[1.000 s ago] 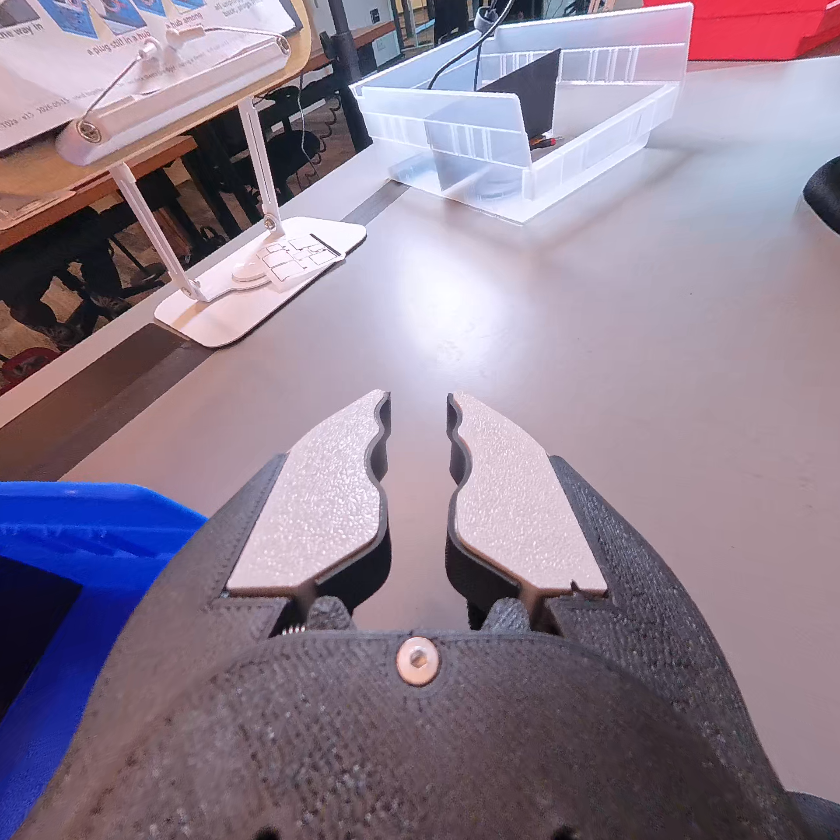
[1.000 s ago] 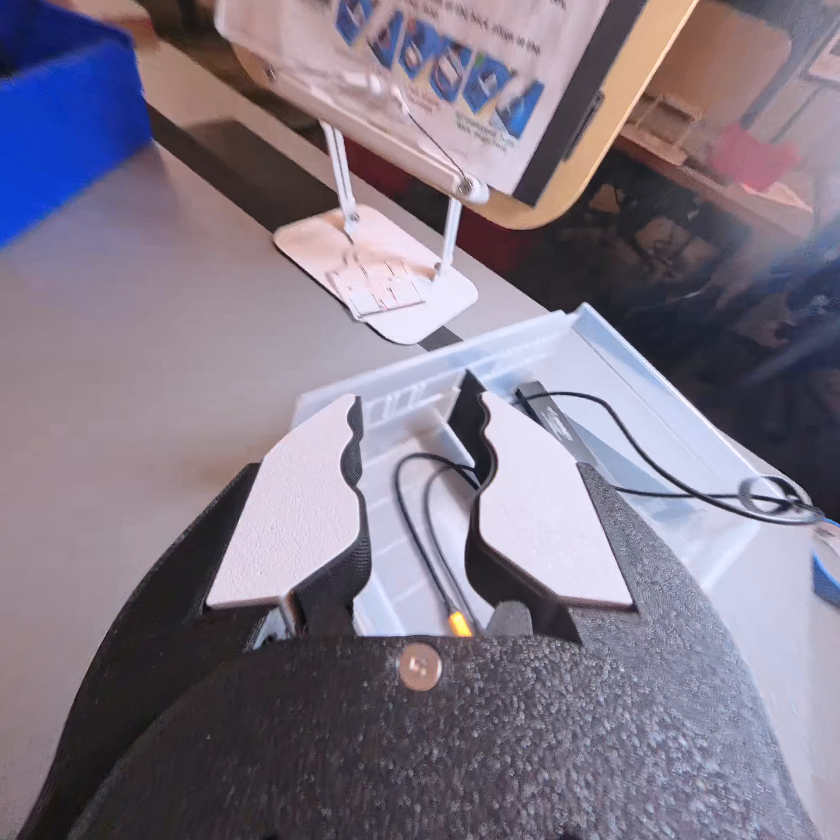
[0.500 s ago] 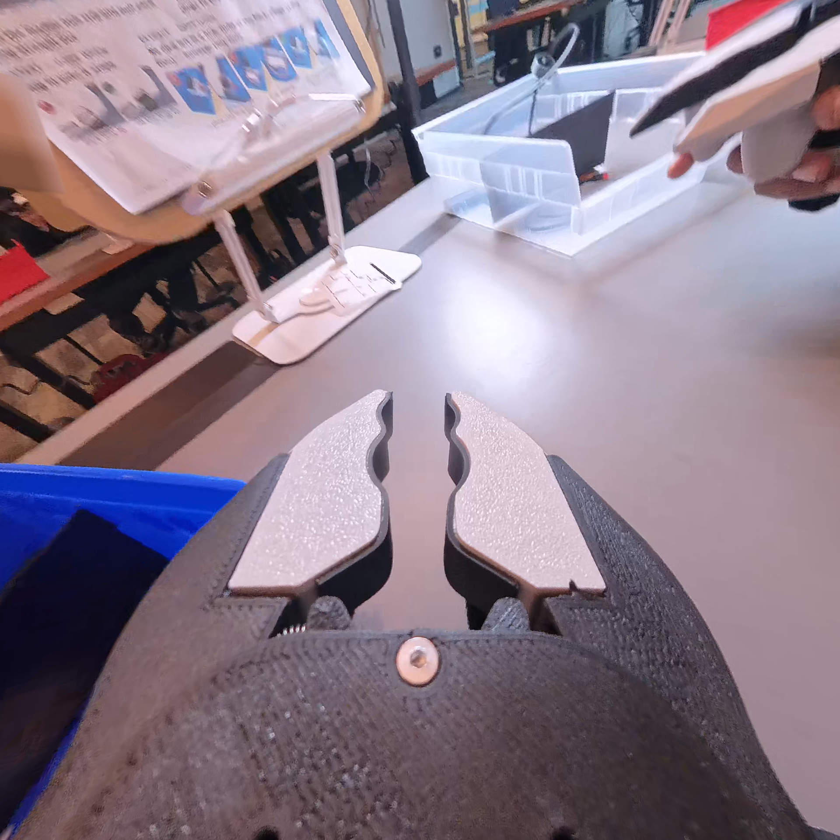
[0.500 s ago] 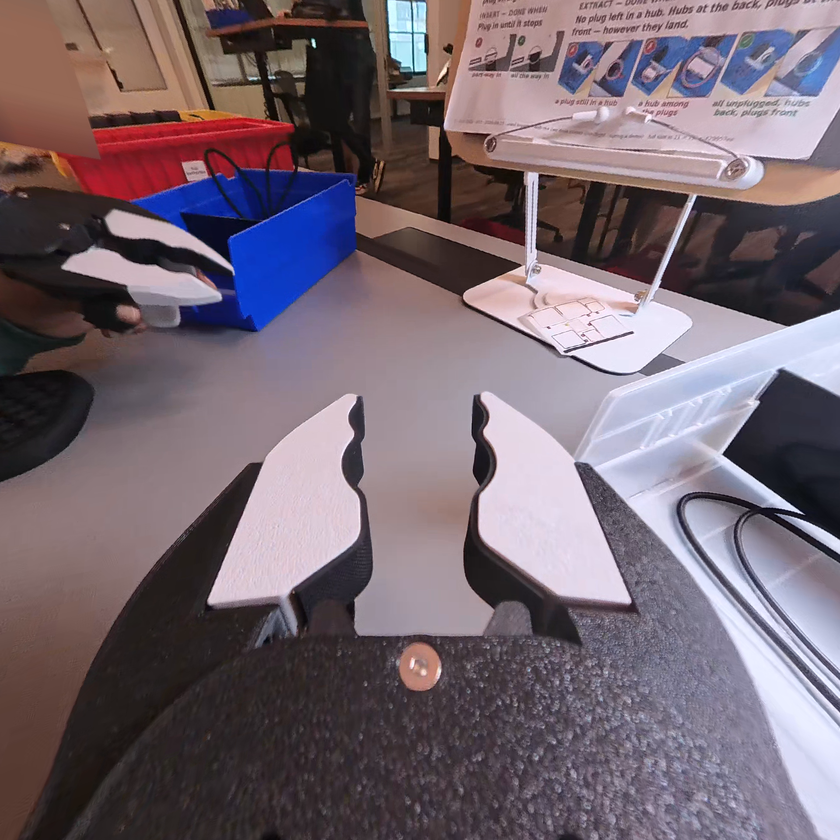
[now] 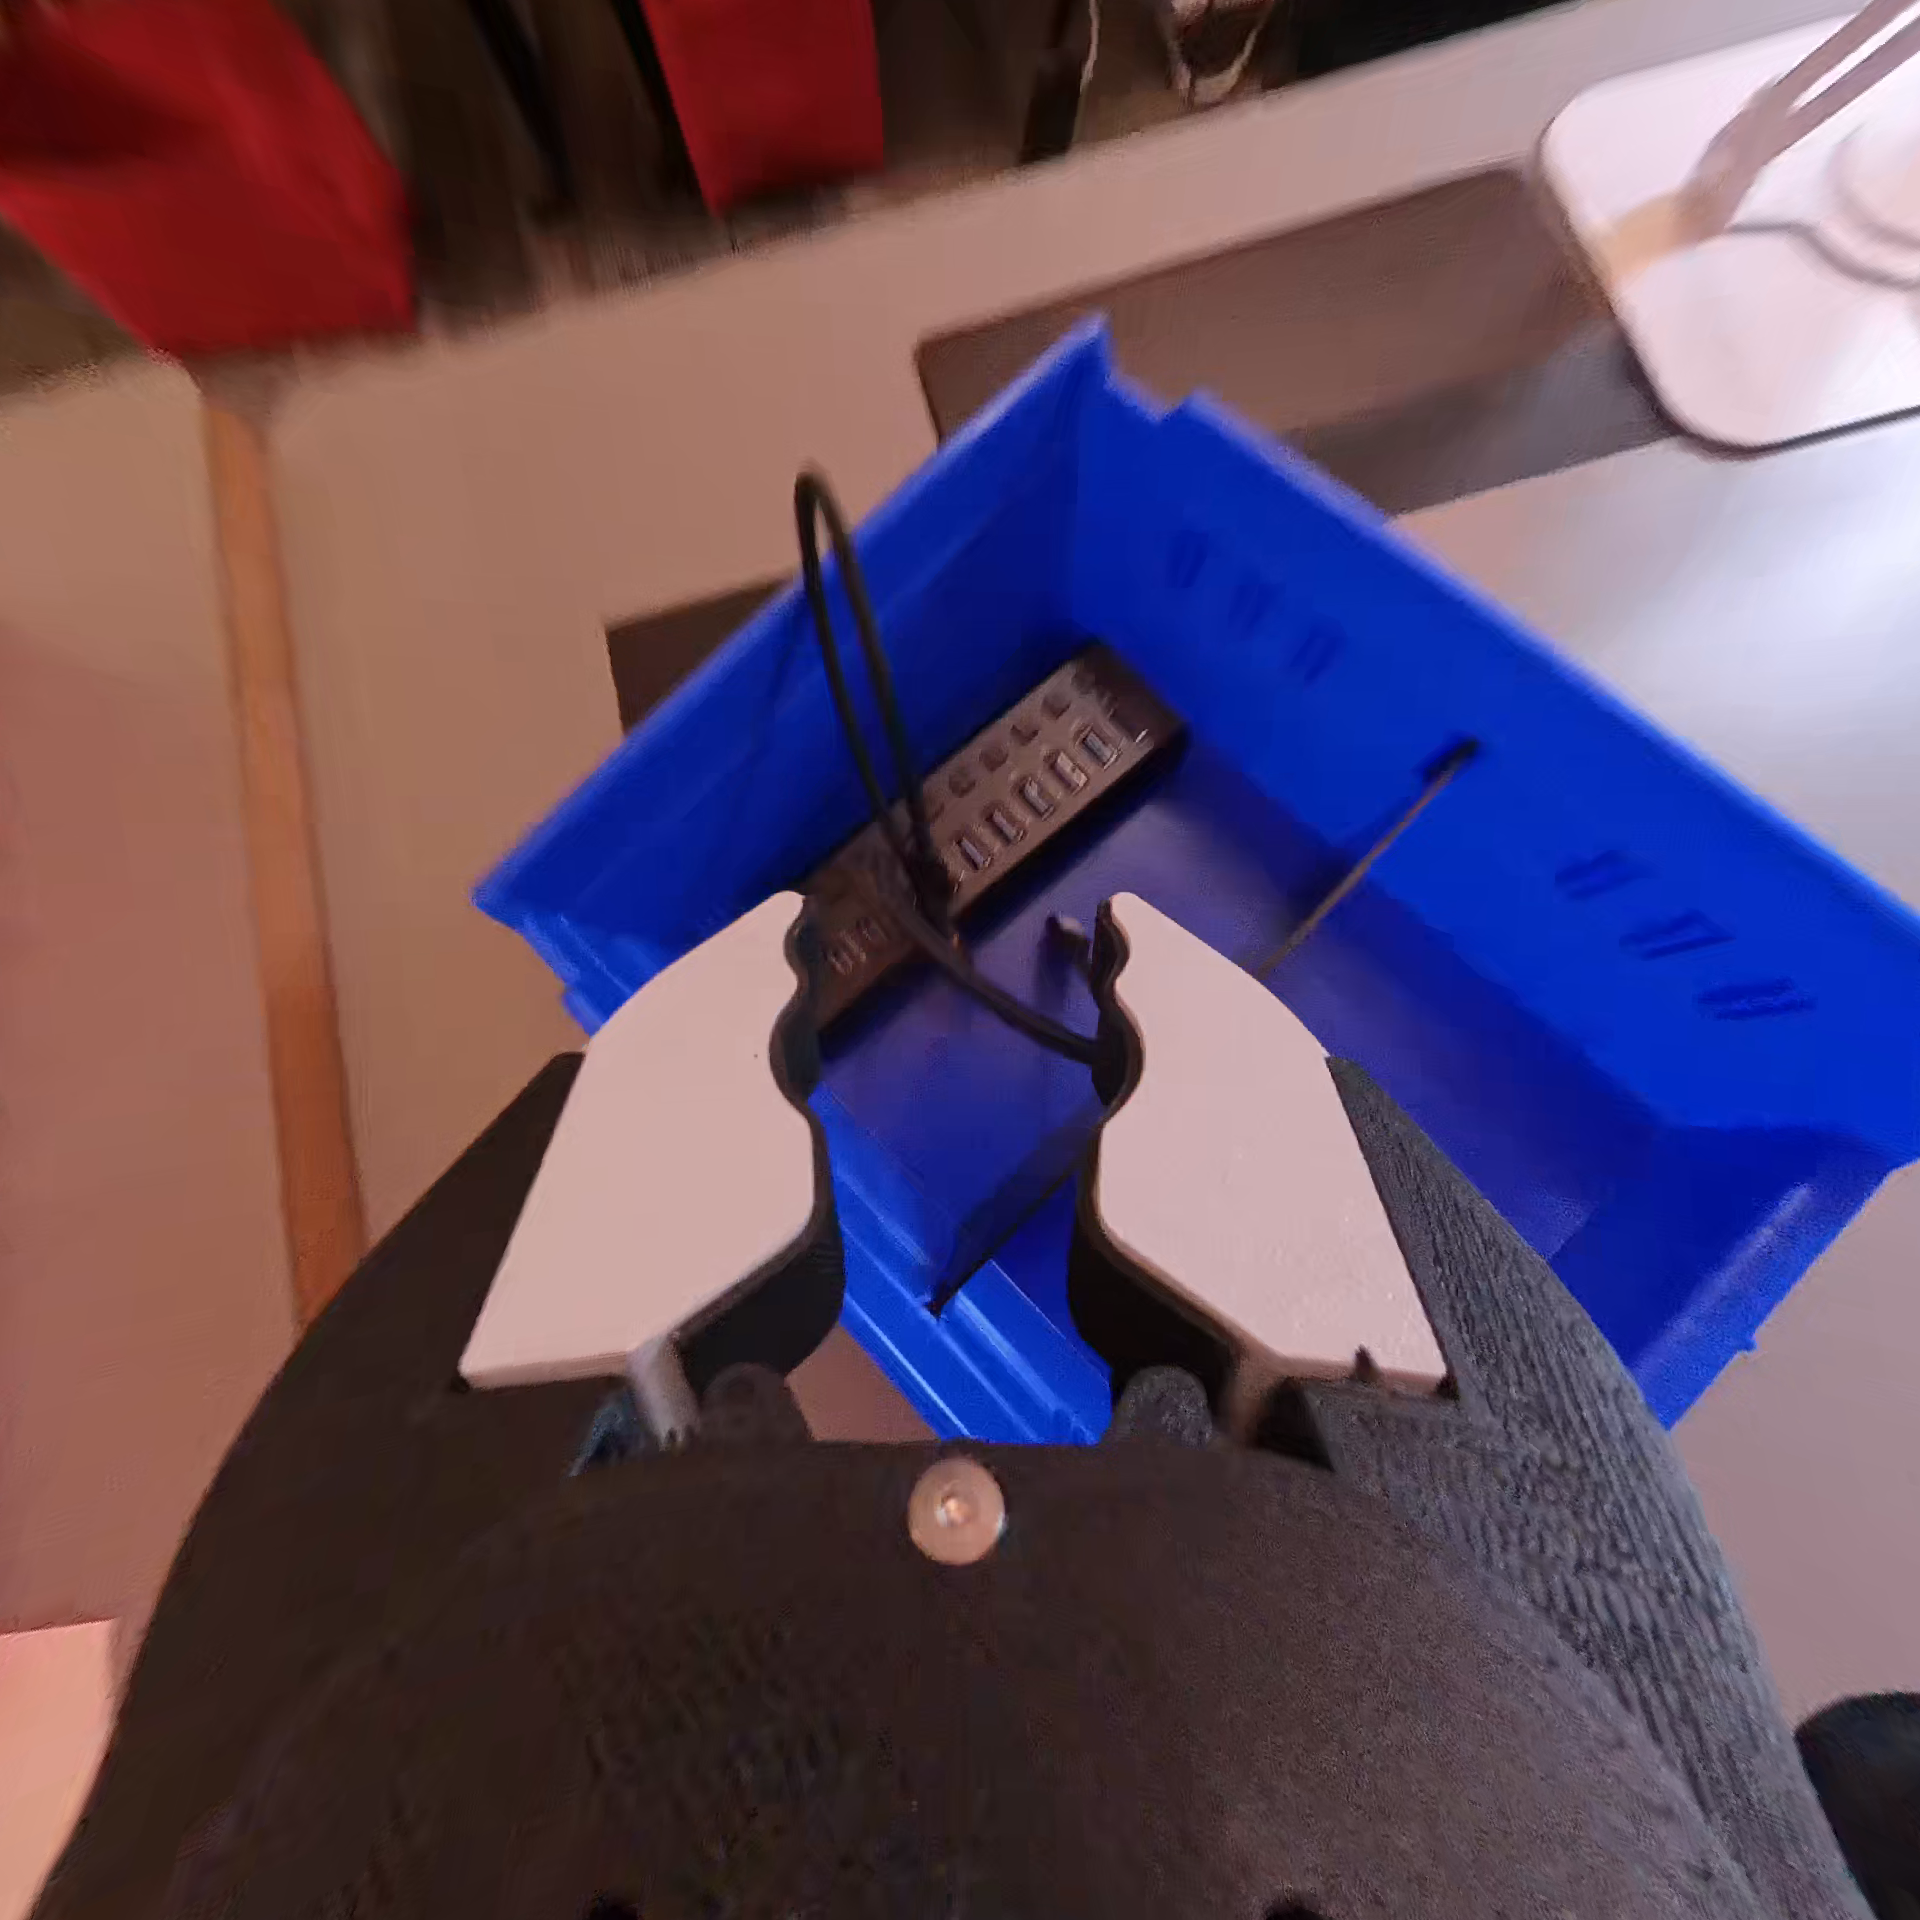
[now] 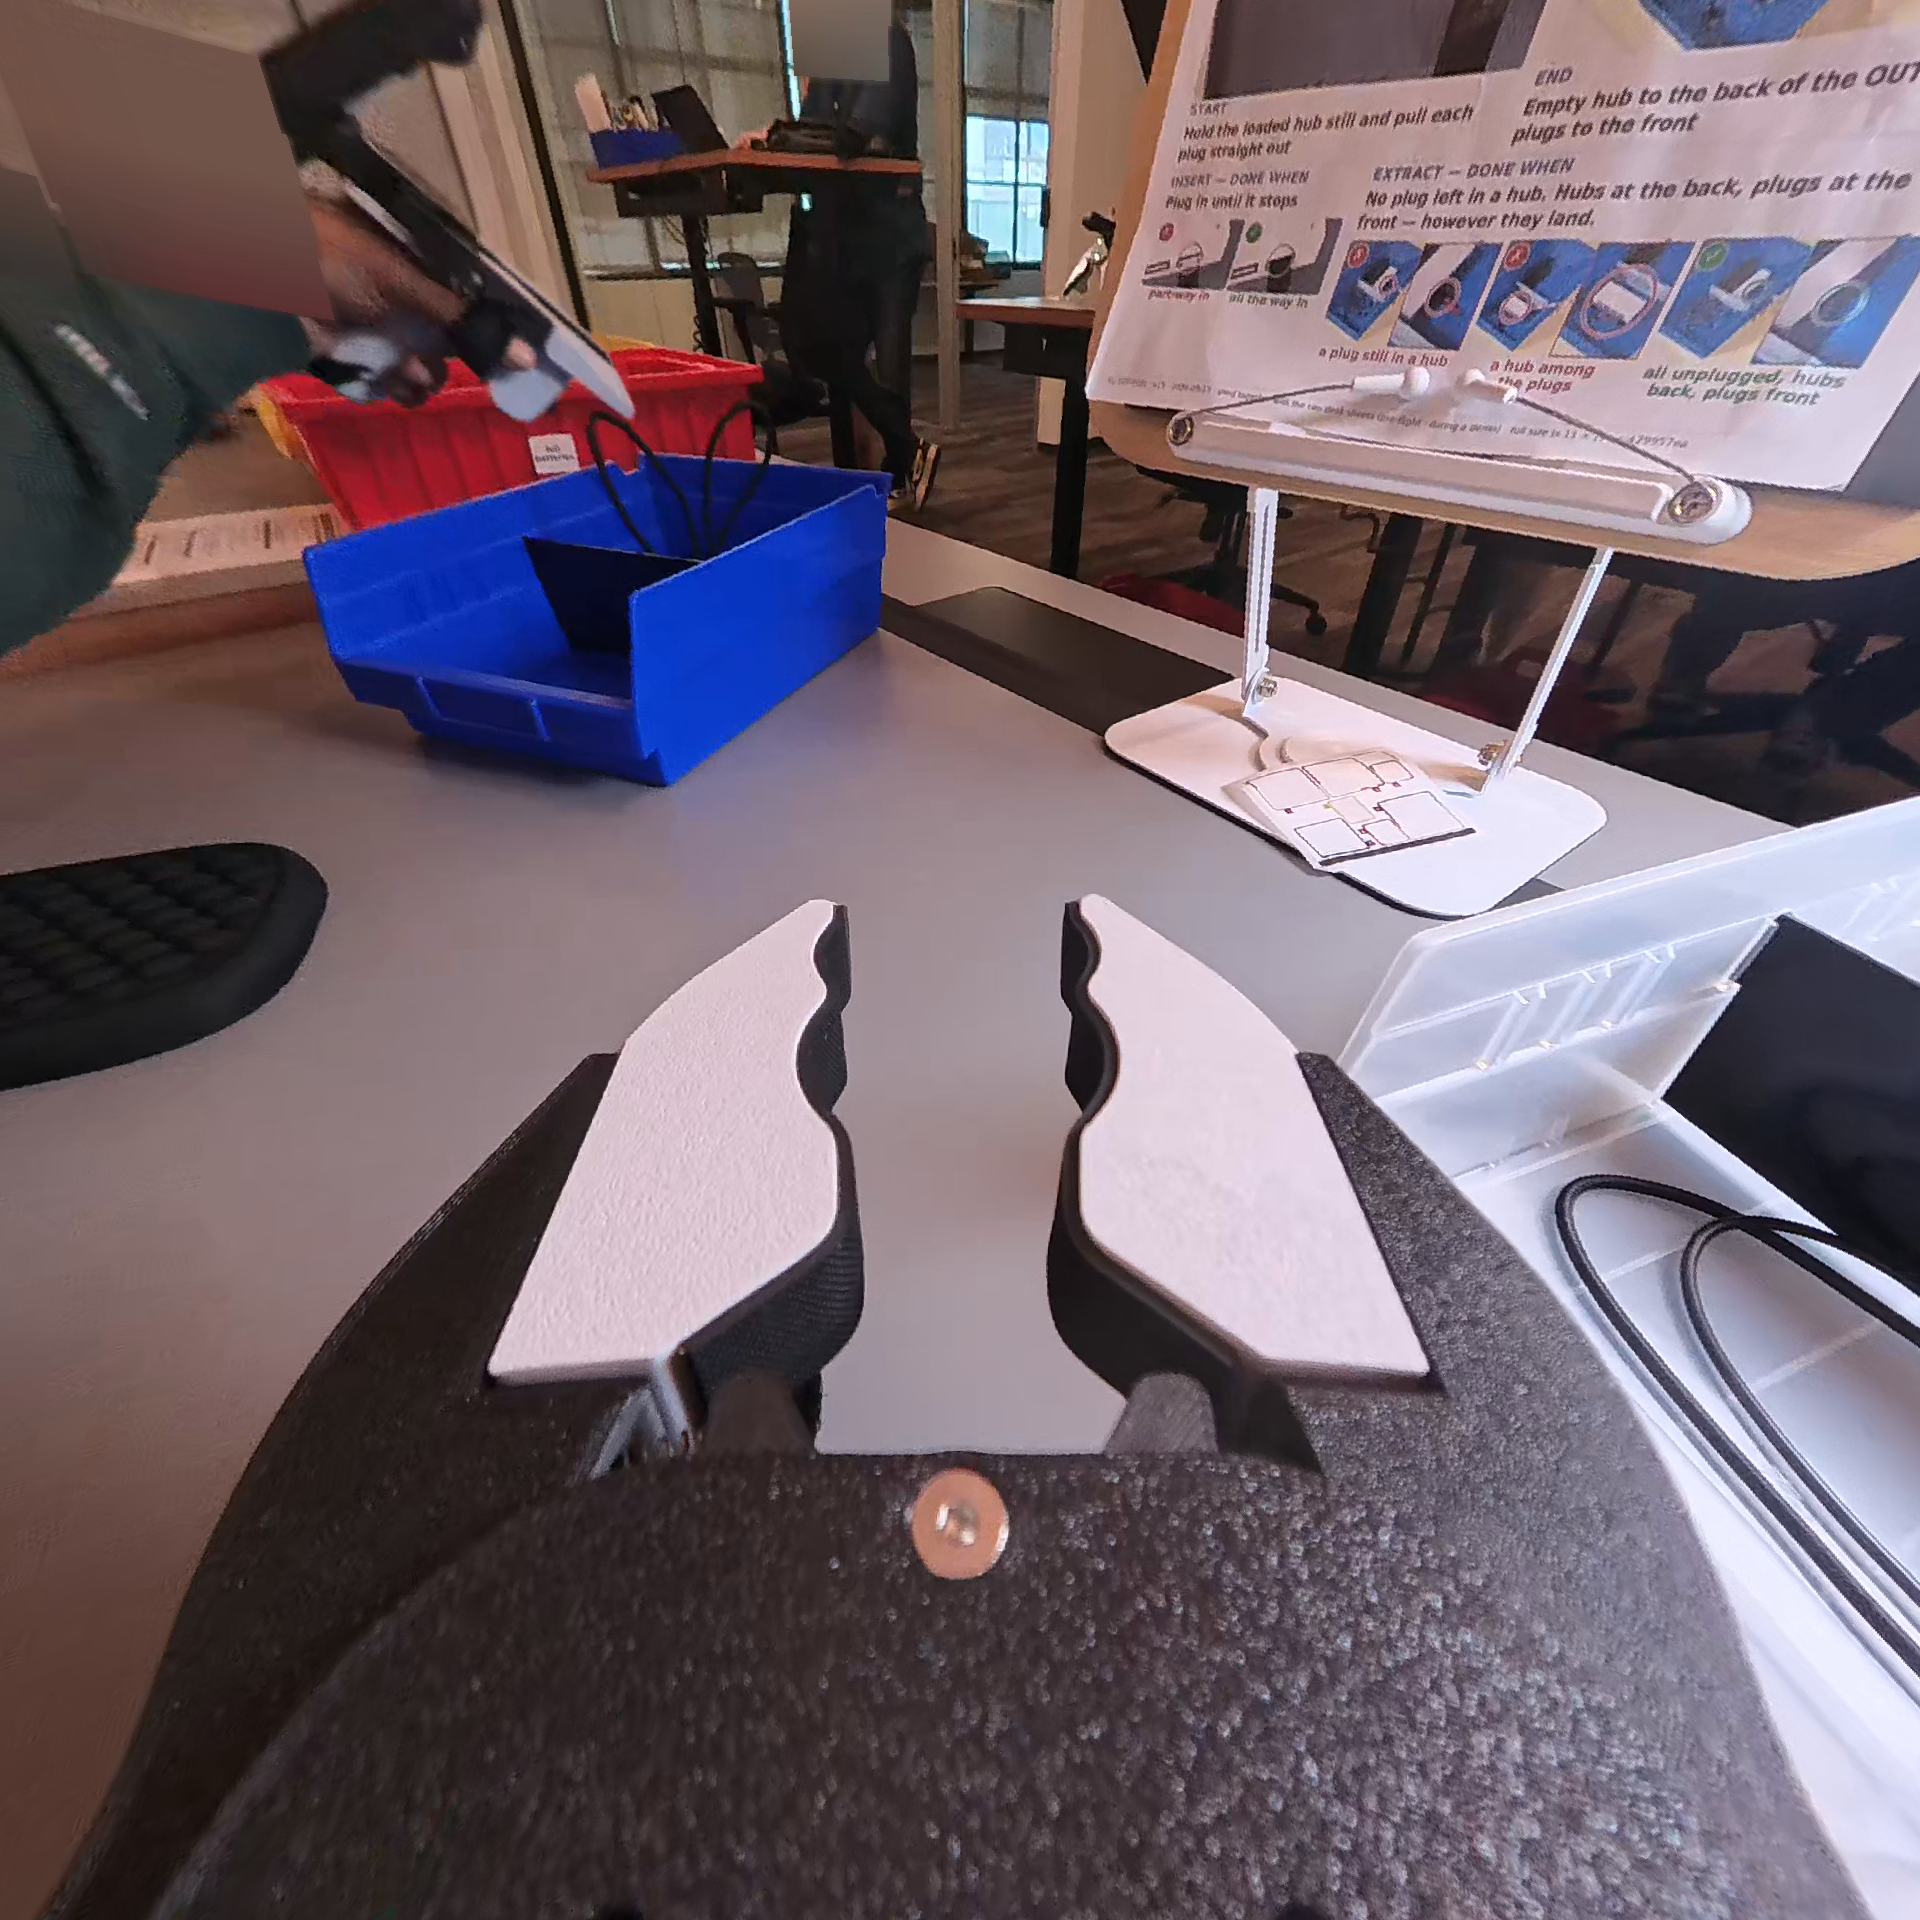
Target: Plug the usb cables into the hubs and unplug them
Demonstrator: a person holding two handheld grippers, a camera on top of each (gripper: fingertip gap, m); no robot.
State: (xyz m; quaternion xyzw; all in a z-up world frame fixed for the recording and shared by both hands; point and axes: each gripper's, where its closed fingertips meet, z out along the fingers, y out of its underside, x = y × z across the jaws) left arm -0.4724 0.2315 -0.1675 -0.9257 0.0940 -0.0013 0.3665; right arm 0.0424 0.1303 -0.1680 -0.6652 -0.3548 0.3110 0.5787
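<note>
Inside the blue bin (image 5: 1558,831), behind its dark divider: one hub (image 5: 997,810), a flat dark block with rows of small metallic ports, lying aslant on the floor against the far wall. One thin black cable (image 5: 847,665) arches up out of the bin in a tall loop and runs back down past the hub; whether its plug sits in a port cannot be told, since motion blur softens this view.

Progress, as judged: early. Nothing is gripped, and both plugging and unplugging appear to lie ahead.

Left gripper (image 5: 951,914): jaws parted and empty, poised above the bin and aimed down at the hub and cable, touching neither.

Right gripper (image 6: 956,914): jaws parted and empty, hovering low over the grey table (image 6: 727,883), well apart from the blue bin.

Clear bin (image 6: 1558,1039): just to the right gripper's right, holding more black cables (image 6: 1704,1351) and a black divider.

Surroundings: white stand (image 6: 1351,810) bearing an instruction sheet; red bin (image 6: 436,436) behind the blue one; black textured pad (image 6: 135,935) at the table's left.
</note>
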